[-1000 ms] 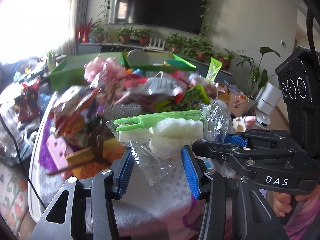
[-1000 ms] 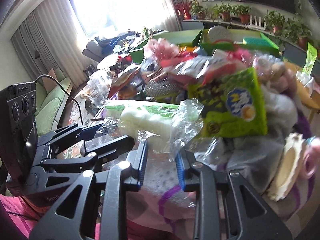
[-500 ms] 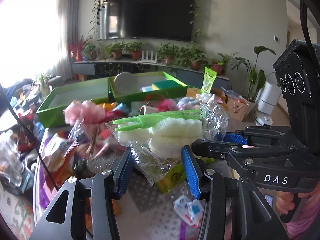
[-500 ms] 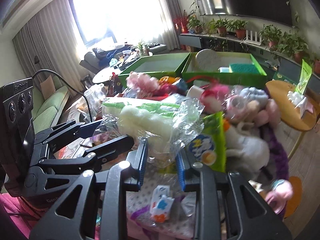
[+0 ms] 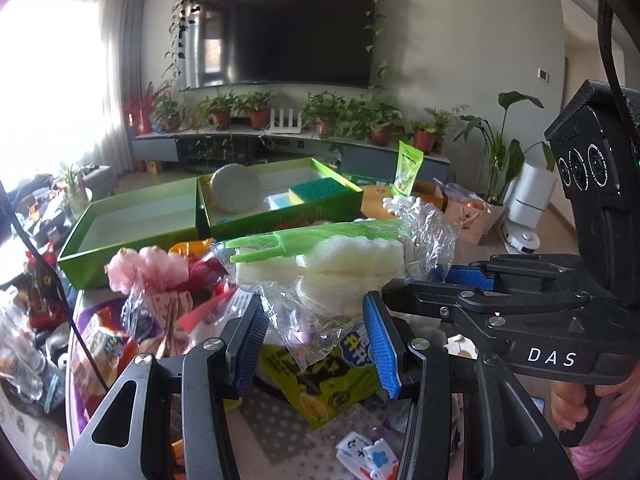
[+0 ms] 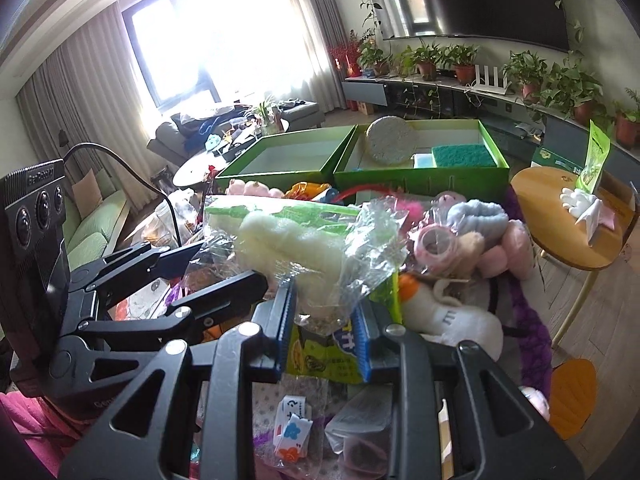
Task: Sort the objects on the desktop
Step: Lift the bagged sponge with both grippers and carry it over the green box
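A clear plastic pack of white sponges with a green handle (image 5: 340,252) hangs in the air above the cluttered table. My left gripper (image 5: 314,332) is shut on its left end, with crinkled plastic hanging between the blue pads. My right gripper (image 6: 324,320) is shut on the pack's (image 6: 296,248) right end. Each gripper shows in the other's view: the right gripper (image 5: 420,280) reaches in from the right, the left gripper (image 6: 232,264) from the left. Beyond the pack stand two green boxes. The left box (image 5: 132,248) is empty; the right box (image 5: 280,216) holds a round white pad and a green scouring sponge.
Under the pack lie a yellow-green snack bag (image 5: 320,384), pink plush and wrapped items (image 5: 152,268), soft toys (image 6: 460,320) and small printed packets (image 6: 292,428). A round wooden side table (image 6: 568,208) stands to the right. A black cable (image 5: 52,280) runs along the left.
Both grippers have risen and pulled back from the heap with the pack held between them. The green boxes and the wall behind have come fully into view. Neither grip has altered.
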`<state>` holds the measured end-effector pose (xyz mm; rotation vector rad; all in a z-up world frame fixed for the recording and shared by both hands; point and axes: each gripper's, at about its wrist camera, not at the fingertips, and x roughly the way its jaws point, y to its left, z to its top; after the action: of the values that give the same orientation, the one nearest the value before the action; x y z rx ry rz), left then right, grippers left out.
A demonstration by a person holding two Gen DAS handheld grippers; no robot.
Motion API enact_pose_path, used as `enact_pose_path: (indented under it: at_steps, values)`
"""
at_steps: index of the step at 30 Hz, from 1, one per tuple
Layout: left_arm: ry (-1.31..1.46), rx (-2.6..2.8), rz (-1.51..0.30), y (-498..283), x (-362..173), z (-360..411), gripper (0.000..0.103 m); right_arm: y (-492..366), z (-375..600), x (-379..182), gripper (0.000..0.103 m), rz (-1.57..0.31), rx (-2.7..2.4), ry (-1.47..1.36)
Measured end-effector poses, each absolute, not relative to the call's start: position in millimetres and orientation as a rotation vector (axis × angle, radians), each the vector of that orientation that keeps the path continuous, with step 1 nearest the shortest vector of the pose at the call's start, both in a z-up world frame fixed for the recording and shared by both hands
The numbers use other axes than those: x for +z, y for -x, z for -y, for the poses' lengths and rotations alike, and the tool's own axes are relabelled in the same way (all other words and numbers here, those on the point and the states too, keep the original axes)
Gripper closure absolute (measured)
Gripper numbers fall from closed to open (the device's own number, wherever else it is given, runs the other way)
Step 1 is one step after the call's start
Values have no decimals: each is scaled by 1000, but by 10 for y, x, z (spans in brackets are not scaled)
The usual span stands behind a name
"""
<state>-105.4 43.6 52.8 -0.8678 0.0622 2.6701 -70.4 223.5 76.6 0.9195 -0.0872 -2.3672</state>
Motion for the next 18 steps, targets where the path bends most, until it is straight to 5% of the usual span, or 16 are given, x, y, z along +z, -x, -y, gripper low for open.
enact_pose_path:
  at_steps: [18]
  values:
    - [821,2693,-96,1330,809,-394,54,1007,-2171,1060,75,60,-2383,-875]
